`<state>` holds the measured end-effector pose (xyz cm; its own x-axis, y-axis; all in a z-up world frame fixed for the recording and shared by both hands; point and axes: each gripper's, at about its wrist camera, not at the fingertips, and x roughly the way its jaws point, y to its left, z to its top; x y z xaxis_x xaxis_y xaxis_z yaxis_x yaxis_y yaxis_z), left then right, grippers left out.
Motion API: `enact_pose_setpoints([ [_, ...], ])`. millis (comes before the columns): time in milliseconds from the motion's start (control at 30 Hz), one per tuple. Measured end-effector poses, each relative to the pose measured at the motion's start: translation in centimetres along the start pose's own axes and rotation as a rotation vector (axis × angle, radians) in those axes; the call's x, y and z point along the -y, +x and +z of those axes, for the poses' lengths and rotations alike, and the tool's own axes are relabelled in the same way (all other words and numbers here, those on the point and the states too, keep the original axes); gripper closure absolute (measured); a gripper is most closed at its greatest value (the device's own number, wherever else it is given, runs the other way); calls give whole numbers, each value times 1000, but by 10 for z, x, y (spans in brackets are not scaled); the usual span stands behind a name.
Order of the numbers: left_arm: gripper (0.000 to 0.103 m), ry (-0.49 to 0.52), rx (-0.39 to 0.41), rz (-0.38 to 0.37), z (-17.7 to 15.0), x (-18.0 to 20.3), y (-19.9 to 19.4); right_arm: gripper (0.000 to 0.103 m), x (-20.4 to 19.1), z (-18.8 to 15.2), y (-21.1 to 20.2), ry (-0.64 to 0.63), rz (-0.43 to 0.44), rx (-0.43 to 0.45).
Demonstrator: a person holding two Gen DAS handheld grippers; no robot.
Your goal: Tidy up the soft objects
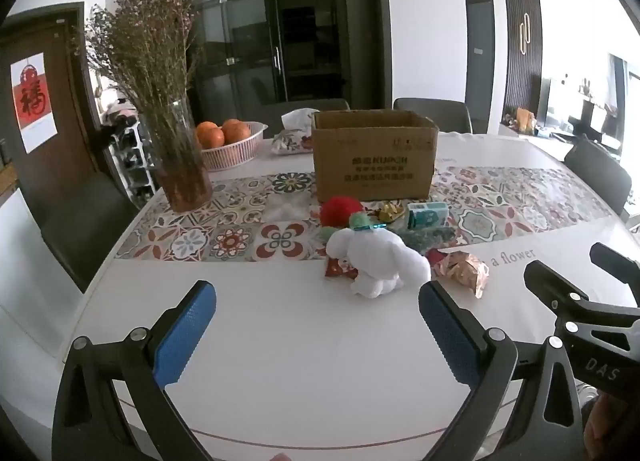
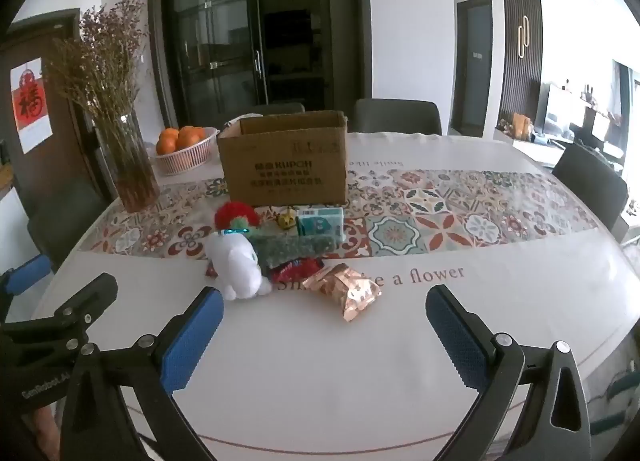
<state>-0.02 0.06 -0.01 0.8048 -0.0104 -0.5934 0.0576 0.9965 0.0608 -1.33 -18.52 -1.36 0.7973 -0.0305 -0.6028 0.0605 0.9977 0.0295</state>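
A white plush toy (image 1: 380, 261) (image 2: 238, 263) lies on the table in front of an open cardboard box (image 1: 374, 155) (image 2: 286, 159). Behind it sit a red pompom (image 1: 340, 211) (image 2: 236, 213), a green fuzzy item (image 2: 296, 247), a teal tissue pack (image 1: 426, 215) (image 2: 322, 223), a red wrapper (image 2: 296, 269) and a copper foil packet (image 1: 466, 271) (image 2: 348, 289). My left gripper (image 1: 318, 315) is open and empty, just short of the plush. My right gripper (image 2: 324, 321) is open and empty, near the foil packet.
A glass vase of dried flowers (image 1: 176, 157) (image 2: 128, 165) and a basket of oranges (image 1: 228, 143) (image 2: 182, 149) stand at the back left. Grey chairs (image 2: 396, 117) ring the round table (image 1: 280, 341). My right gripper shows at the left wrist view's right edge (image 1: 576, 301).
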Motion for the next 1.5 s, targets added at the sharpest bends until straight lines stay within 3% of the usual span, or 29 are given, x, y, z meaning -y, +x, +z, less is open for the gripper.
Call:
enact_pose_setpoints([
  [400, 0, 0, -16, -20, -3, 2, 2, 0, 2, 1, 0, 7, 5, -15],
  [1500, 0, 14, 53, -17, -2, 4, -21, 0, 2, 2, -18, 11, 10, 33],
])
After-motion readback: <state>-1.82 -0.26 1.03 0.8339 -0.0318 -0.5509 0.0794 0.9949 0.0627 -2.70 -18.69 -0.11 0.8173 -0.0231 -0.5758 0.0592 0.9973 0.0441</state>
